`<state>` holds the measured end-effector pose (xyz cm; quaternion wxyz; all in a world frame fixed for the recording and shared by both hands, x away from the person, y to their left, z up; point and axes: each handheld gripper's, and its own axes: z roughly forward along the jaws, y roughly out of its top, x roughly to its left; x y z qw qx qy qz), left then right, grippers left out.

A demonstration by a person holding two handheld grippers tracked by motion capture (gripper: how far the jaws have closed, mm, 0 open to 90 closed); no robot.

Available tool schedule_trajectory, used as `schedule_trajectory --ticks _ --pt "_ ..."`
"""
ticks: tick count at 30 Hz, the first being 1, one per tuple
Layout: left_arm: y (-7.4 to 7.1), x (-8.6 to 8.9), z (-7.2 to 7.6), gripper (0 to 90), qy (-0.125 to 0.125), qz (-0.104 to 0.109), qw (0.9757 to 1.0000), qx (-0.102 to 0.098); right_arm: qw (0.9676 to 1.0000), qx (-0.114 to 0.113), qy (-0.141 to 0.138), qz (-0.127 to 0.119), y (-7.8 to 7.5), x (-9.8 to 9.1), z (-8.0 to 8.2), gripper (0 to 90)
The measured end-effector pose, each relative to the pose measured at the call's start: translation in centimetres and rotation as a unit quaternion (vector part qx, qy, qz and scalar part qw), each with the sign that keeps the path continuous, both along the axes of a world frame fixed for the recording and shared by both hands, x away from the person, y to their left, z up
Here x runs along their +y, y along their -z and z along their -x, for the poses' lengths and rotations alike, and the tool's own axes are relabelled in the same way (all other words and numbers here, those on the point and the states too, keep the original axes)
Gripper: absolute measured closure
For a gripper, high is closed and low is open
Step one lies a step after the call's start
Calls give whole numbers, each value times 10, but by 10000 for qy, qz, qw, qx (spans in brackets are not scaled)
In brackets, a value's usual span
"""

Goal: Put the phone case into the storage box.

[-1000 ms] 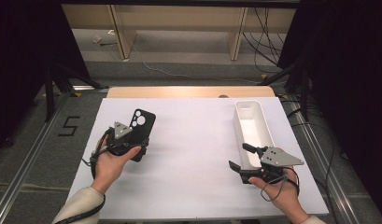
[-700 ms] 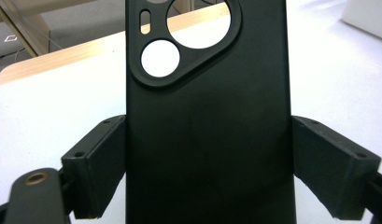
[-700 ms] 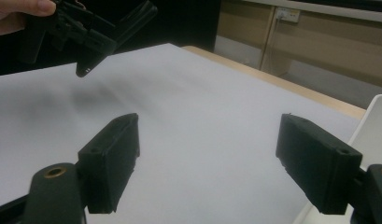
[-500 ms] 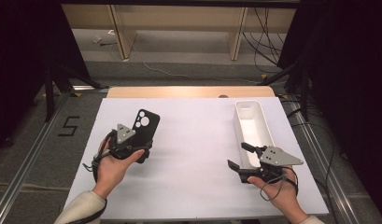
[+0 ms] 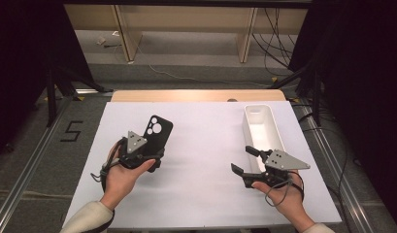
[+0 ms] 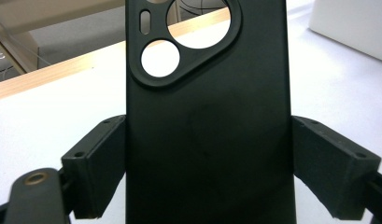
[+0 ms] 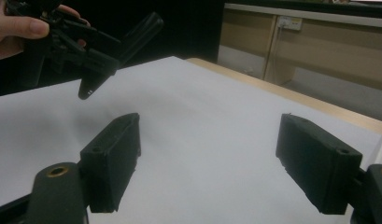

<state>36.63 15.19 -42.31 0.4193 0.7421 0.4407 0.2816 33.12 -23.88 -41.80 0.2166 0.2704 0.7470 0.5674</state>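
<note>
Left gripper [image 5: 155, 154], at lower left of the high view, is pinching a black phone case [image 5: 156, 134] across its width; in the left gripper view both jaws are pressing flat against the long edges of the case [image 6: 207, 121], whose camera cut-outs are pointing toward the top of the frame. The case is being held clear of the white table [image 5: 206, 145], tilted, as the right gripper view shows at its upper left [image 7: 141, 29]. Right gripper [image 5: 244, 160], at lower right of the high view, is hovering with jaws spread and nothing between them, just beside the near end of the white tray [image 5: 276, 133].

Judged step: carrying the case toward the tray. For a sound transfer, the grip should be kept square on the edges, since the thin shell may flex and slip. The free gripper is standing ready to steady the tray wall.
</note>
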Motion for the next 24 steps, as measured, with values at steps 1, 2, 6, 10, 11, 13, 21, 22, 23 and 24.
schedule_trajectory --ticks 1,2,6,10,11,13,21,22,23,24 --pt "0 -1 0 144 17 -14 10000 -1 10000 -6 -19 -22 -1 2 0 232" --pt "0 -2 1 144 23 -7 10000 -2 10000 -13 -14 -30 -1 4 -1 233" --pt "0 -6 3 144 83 -2 10000 -25 10000 -18 -70 -51 -2 10 -1 233" --pt "-1 -10 5 144 144 -17 9999 -47 9999 -18 -77 -78 -3 13 -3 233" --pt "-2 -12 5 144 171 -32 9998 -65 9999 -12 -67 -103 -3 13 -4 233" --pt "-2 -14 6 143 191 -21 9998 -58 9999 -10 -67 -142 -4 15 -7 233" --pt "-2 -22 9 144 311 -28 9995 -90 9998 -27 -93 -199 -8 24 -12 241" --pt "-2 -22 9 144 325 -32 9994 -84 9997 -24 -90 -210 -8 25 -13 242" --pt "-2 -23 9 144 334 -28 9994 -90 9997 -25 -101 -223 -8 27 -13 243" --pt "-2 -24 10 144 348 -41 9993 -99 9997 -26 -104 -210 -9 28 -14 244"
